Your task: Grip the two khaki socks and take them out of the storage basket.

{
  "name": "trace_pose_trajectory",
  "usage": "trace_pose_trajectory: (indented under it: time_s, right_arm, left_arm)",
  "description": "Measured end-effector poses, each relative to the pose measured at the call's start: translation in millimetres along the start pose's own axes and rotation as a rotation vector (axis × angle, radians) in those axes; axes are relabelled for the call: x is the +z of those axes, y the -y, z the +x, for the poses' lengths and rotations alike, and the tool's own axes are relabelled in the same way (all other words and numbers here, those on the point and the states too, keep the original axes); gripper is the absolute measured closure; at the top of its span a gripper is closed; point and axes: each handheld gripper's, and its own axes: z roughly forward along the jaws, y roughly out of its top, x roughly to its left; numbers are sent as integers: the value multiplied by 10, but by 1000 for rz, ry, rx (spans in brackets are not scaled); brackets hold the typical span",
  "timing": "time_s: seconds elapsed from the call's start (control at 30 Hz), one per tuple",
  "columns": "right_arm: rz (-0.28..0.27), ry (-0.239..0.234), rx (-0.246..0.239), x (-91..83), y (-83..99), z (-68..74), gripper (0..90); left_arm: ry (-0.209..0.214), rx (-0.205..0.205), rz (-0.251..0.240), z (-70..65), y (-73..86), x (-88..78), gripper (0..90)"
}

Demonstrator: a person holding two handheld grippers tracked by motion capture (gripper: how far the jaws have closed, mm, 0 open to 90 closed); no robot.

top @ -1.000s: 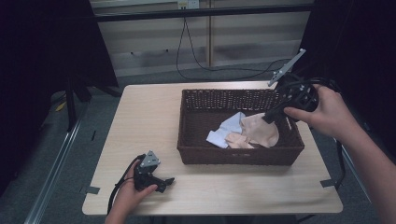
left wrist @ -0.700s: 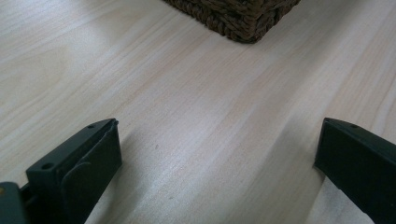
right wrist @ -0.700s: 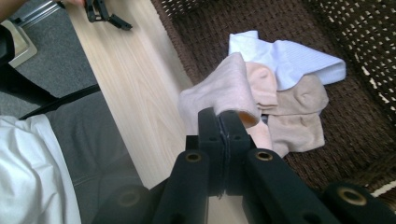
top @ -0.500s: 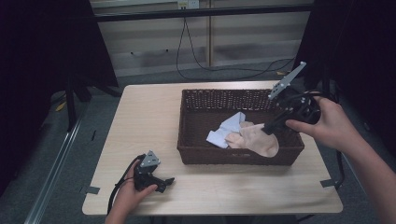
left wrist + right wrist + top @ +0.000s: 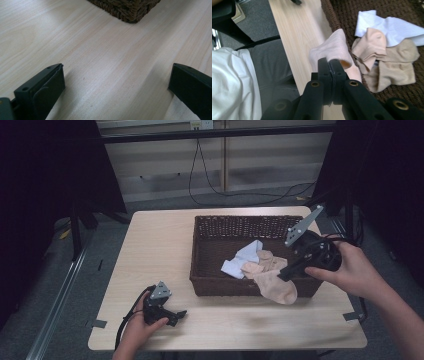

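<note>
A pale peach sock [image 5: 274, 288] [image 5: 332, 48] hangs over the front wall of the dark wicker basket [image 5: 220, 227], pinched by my right gripper [image 5: 283, 275] [image 5: 329, 63], whose jaws are shut on its cuff. More socks lie in the basket: a white one [image 5: 243, 259] [image 5: 392, 26] and beige ones [image 5: 267, 261] [image 5: 394, 67]. My left gripper [image 5: 176, 316] rests on the table [image 5: 155, 245] at the front left, jaws wide open [image 5: 117, 82] with bare wood between them. A corner of the basket [image 5: 127, 10] shows ahead of it.
The wooden table's front edge [image 5: 287, 37] lies close under the hanging sock, with the person's lap and white shirt [image 5: 234, 85] beyond it. Cables [image 5: 200, 175] and dark stands sit on the floor behind the table.
My right gripper has drawn the peach sock from inside the basket toward the front, so it now drapes over the front wall. The left gripper has stayed put.
</note>
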Motion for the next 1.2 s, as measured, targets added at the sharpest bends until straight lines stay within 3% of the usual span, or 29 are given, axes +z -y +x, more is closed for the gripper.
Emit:
trace_pose_trajectory:
  time_s: [0.33, 0.53, 0.73, 0.8, 0.87, 1.0, 1.1, 1.2]
  right_arm:
    - [13, -32, -14, 225, 105, 17, 891]
    - [38, -63, -15, 460, 199, 34, 887]
    - [57, -77, -1, 692, 300, 24, 849]
    - [52, -66, 12, 739, 327, 0, 790]
    - [52, -63, 18, 744, 329, -6, 783]
    - [39, -53, 30, 692, 320, -50, 678]
    - [7, -29, 52, 548, 255, -126, 587]
    - [1, -22, 62, 487, 212, -168, 556]
  left_arm:
    - [0, 0, 0, 0, 0, 0, 0]
    - [0, -2, -2, -1, 1, 1, 0]
    - [-1, -1, -1, 0, 1, 1, 0]
    - [0, -2, -3, -1, 1, 2, 0]
    - [-1, -1, -2, 0, 1, 2, 0]
    - [-1, -2, -1, -1, 1, 1, 0]
    - [-1, -2, -2, 0, 1, 2, 0]
    - [-1, 0, -1, 0, 1, 1, 0]
